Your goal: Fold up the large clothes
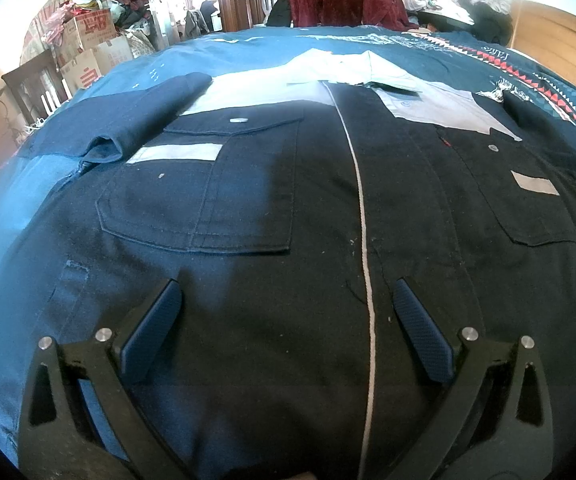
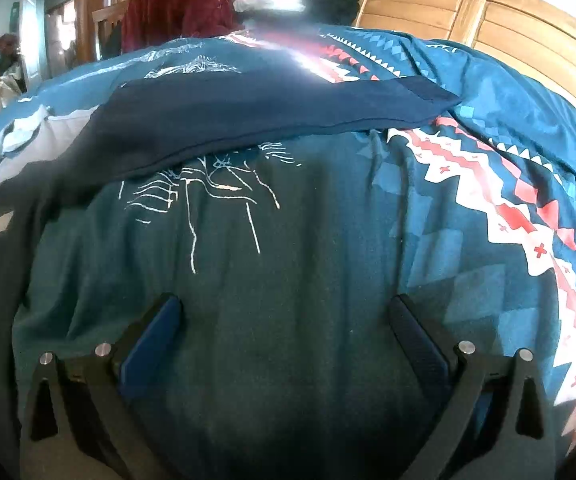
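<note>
- A dark navy work jacket (image 1: 288, 208) lies spread flat, front up, on a bed's teal patterned bedspread (image 2: 467, 208), seemingly laid out ready for folding.
- Left gripper (image 1: 288, 322) hovers over the jacket's lower front, fingers spread, nothing between them.
- Right gripper (image 2: 286, 332) hangs over bare bedspread, fingers spread and empty; the jacket's right sleeve (image 2: 272, 120) stretches across just beyond.

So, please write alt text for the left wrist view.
A dark work jacket with grey shoulders lies face up and flat on a blue bedspread, its sleeve folded inward. The open left tongs hover above its hem, holding nothing.
</note>
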